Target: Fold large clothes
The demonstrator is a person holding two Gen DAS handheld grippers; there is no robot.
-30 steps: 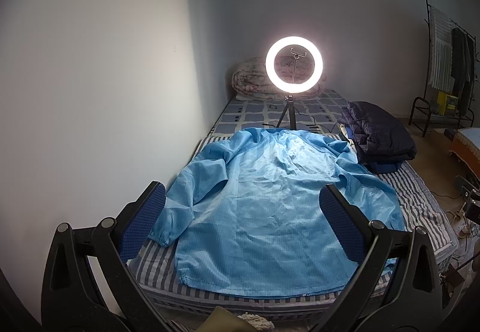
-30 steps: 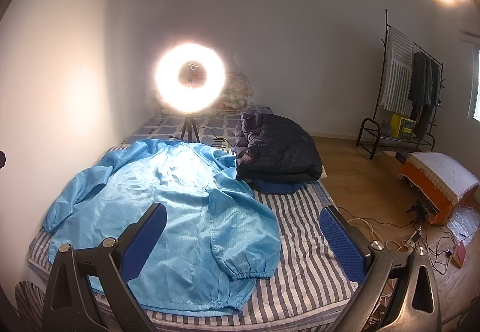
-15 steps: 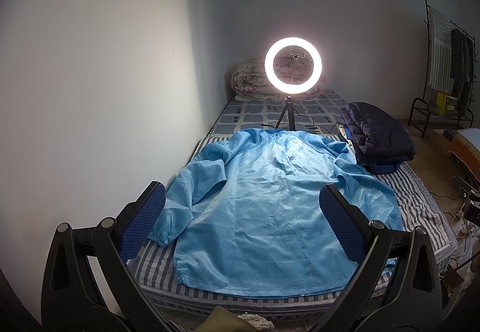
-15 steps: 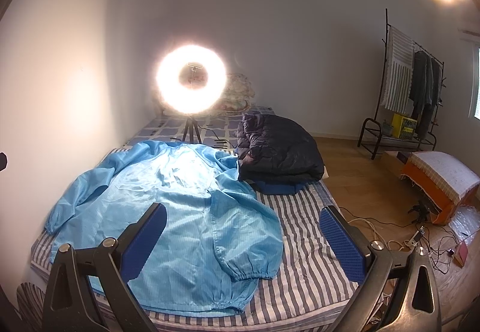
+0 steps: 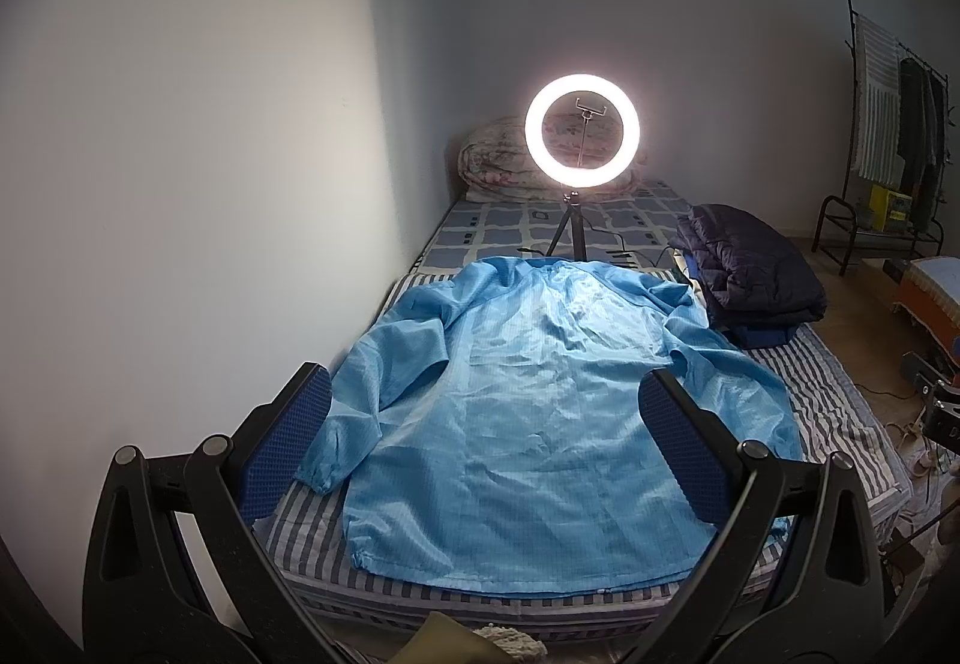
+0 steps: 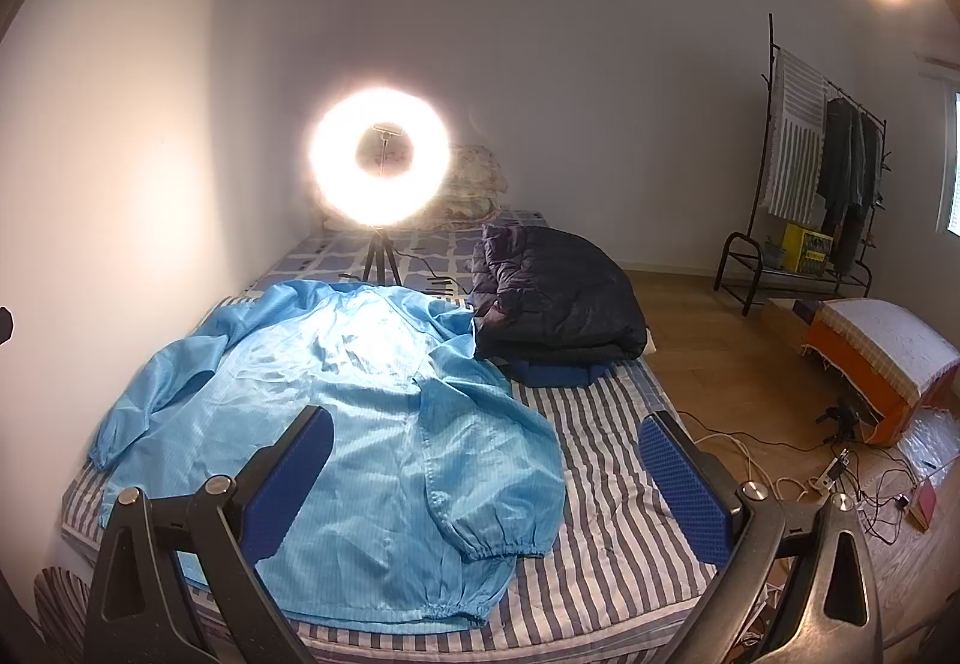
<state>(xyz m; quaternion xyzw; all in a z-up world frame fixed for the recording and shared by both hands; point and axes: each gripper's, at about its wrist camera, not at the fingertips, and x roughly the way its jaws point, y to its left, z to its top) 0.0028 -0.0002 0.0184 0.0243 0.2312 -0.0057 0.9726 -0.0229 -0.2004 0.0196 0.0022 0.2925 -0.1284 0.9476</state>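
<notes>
Striped bed: blue coat spread flat; both grippers open, empty.

Blue coat flat on bed

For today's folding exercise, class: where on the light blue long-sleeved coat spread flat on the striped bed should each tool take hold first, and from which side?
Probably the elastic sleeve cuffs. The light blue coat lies flat, sleeves angled outward. The left tool, open, could pinch the left cuff from the wall side; the right tool, open, the bunched right cuff from the floor side. Gathered edges offer raised fabric.
</notes>
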